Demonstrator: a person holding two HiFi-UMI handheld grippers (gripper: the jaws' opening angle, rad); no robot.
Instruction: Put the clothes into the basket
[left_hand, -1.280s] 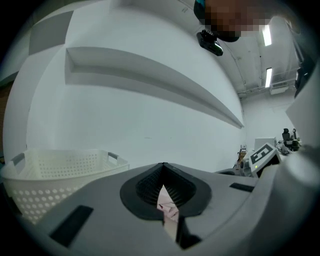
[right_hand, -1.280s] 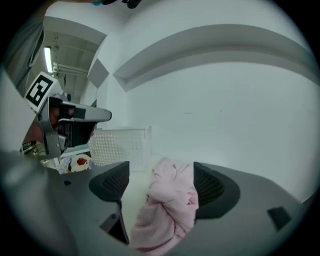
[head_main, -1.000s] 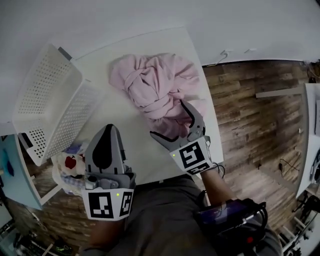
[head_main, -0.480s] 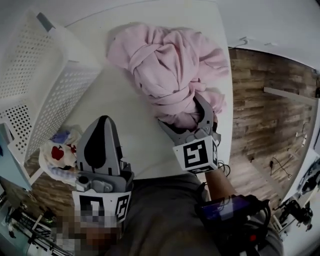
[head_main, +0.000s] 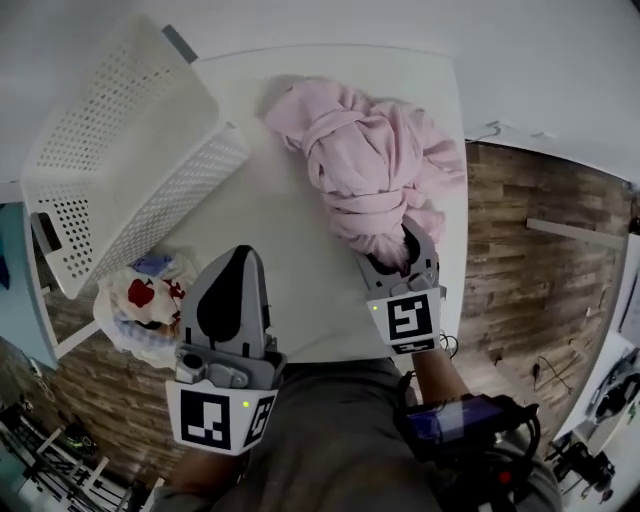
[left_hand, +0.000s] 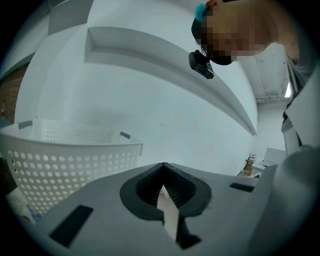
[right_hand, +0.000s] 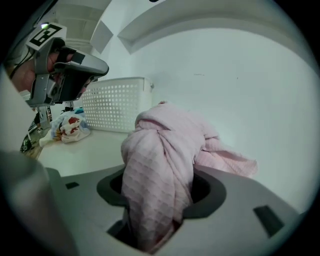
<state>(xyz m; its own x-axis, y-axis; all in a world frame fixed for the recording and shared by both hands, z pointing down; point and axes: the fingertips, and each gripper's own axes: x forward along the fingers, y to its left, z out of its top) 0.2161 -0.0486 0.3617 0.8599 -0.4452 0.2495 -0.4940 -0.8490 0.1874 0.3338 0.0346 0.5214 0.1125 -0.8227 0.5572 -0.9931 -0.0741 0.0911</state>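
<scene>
Pink garment (head_main: 375, 170) lies bunched and twisted on the upper right part of the white table (head_main: 290, 300), its near end reaching down toward the frame's middle. The right gripper (head_main: 398, 255) has bitten into that near end. Its jaws have just been closing, and in the right gripper view a thick fold of the waffle-textured cloth (right_hand: 157, 170) fills the gap between them, pressed from both sides.

The left gripper (head_main: 240, 262) hangs lower left of the pile with its jaws together on nothing. The white perforated laundry basket (head_main: 190, 200) fills the upper left of the head view, well apart from the garment, and looks empty. A small bundle of printed cloth (head_main: 145, 305) sits below the basket at the table's left edge.

The hold is on one fold only, so most of the cloth will probably trail. A good lift goes high enough for the hanging part to clear the basket's rim. The free left gripper could gather the bulk. Release should wait until the cloth hangs over the basket's mouth, or a sleeve may drape outside.
</scene>
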